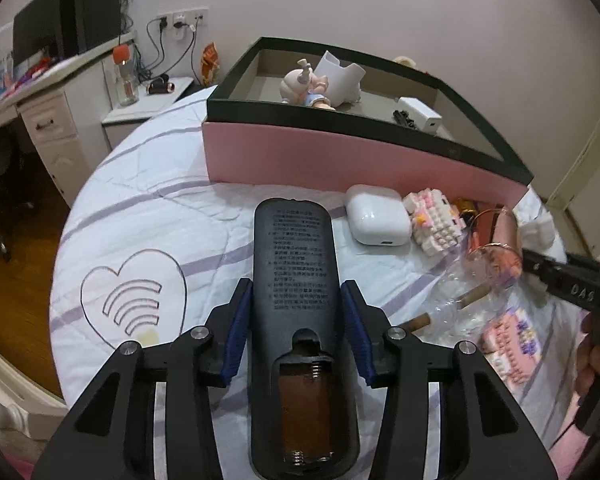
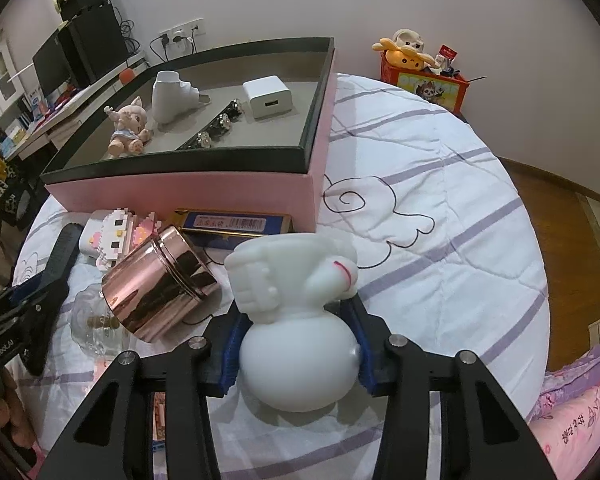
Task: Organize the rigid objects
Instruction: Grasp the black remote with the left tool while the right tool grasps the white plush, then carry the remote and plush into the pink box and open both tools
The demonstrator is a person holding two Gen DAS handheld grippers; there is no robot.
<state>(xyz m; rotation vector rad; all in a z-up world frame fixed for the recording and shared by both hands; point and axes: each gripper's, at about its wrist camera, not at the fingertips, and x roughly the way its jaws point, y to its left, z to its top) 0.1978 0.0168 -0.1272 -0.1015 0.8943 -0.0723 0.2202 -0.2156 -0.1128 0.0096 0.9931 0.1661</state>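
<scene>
My left gripper [image 1: 296, 328] is shut on a black remote control [image 1: 294, 280], back side up with its battery bay uncovered, held over the white quilt. My right gripper [image 2: 298, 340] is shut on a white plastic figurine [image 2: 296, 316]. A pink box with a black rim [image 1: 320, 160] stands behind; it also shows in the right wrist view [image 2: 236, 188]. It holds a small doll [image 2: 128, 128], a white shell-like piece [image 2: 172, 96], a white charger [image 2: 266, 98] and a black strap with studs [image 2: 212, 128].
Beside the box lie a white earbud case [image 1: 378, 220], pink-white brick figures [image 1: 432, 220], a rose-gold tin [image 2: 160, 284], a clear glass bottle [image 2: 96, 324] and a blue-gold bar [image 2: 232, 222]. A red toy box [image 2: 424, 76] stands by the wall. A desk [image 1: 40, 92] stands left.
</scene>
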